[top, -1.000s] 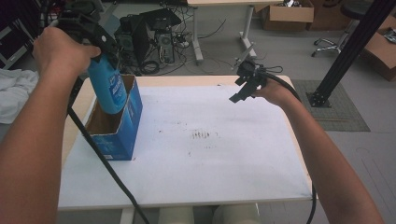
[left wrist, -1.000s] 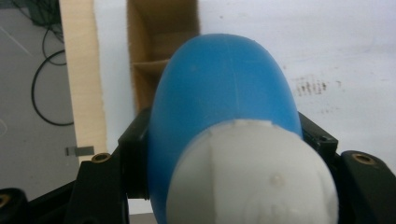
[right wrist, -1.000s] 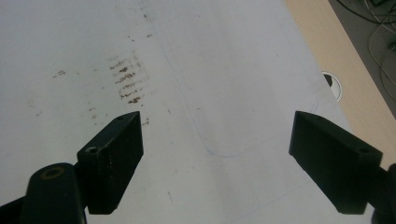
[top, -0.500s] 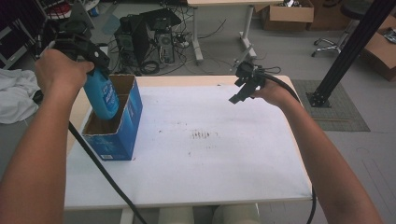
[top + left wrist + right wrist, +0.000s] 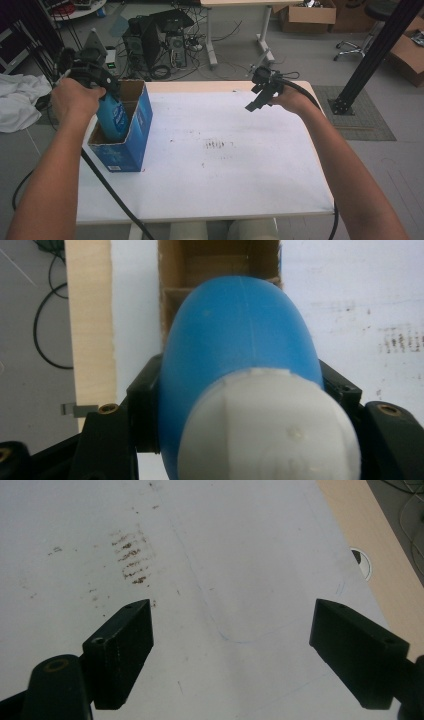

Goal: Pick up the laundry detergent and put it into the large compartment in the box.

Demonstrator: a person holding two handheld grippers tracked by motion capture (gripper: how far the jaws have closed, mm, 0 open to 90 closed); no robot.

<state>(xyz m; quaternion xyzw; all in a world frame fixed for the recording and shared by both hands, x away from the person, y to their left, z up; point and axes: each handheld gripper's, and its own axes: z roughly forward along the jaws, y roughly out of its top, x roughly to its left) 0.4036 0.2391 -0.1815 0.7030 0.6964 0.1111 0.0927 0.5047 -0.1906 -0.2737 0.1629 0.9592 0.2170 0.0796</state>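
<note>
Blue bottle (image 5: 114, 116) with a white cap (image 5: 270, 432) hangs partly inside the open blue cardboard box (image 5: 131, 142) at the counter's (image 5: 230, 170) left edge, clamped near its top by the left hand-held gripper (image 5: 92, 75). The risk, as I judge it, is the bottle's base catching the box's cardboard rim or inner divider (image 5: 175, 292), which could tip the light box or shove it off the counter edge. A smooth rounded body could also slip in the grip. The right hand-held gripper (image 5: 260, 95) hovers over the bare counter, jaws wide apart and holding nothing, too far to steady the box.
</note>
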